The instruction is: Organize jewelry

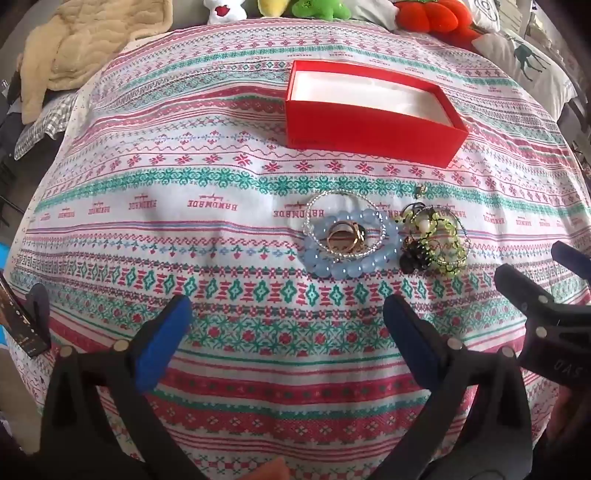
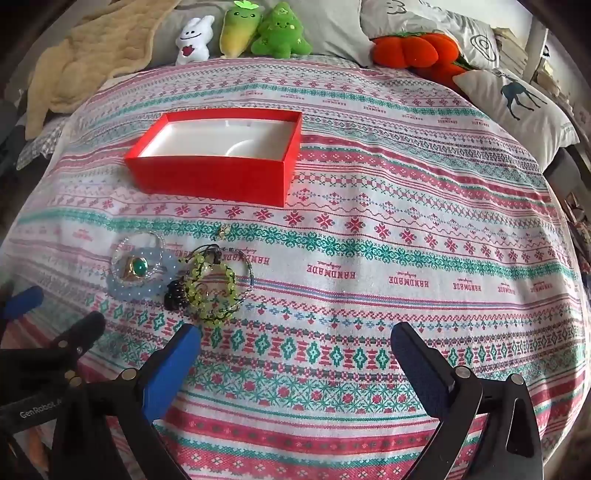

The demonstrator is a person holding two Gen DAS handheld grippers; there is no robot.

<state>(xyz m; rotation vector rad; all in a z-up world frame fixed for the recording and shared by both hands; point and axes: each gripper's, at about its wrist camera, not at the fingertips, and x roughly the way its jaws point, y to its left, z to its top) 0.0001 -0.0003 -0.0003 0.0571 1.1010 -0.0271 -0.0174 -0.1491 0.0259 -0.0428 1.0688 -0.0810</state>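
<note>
One red box (image 2: 207, 181); white lining, no contents

Both claws (image 1: 288, 314) (image 2: 295, 343) wide apart, empty

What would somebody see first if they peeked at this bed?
Probably the bright red cardboard box with a white lining, open and with nothing in it, on the patterned red, green and white cloth. In front of it lies a small heap of jewelry: a pale blue bead bracelet beside a yellow-green bead bracelet. Plush toys line the far edge.
</note>
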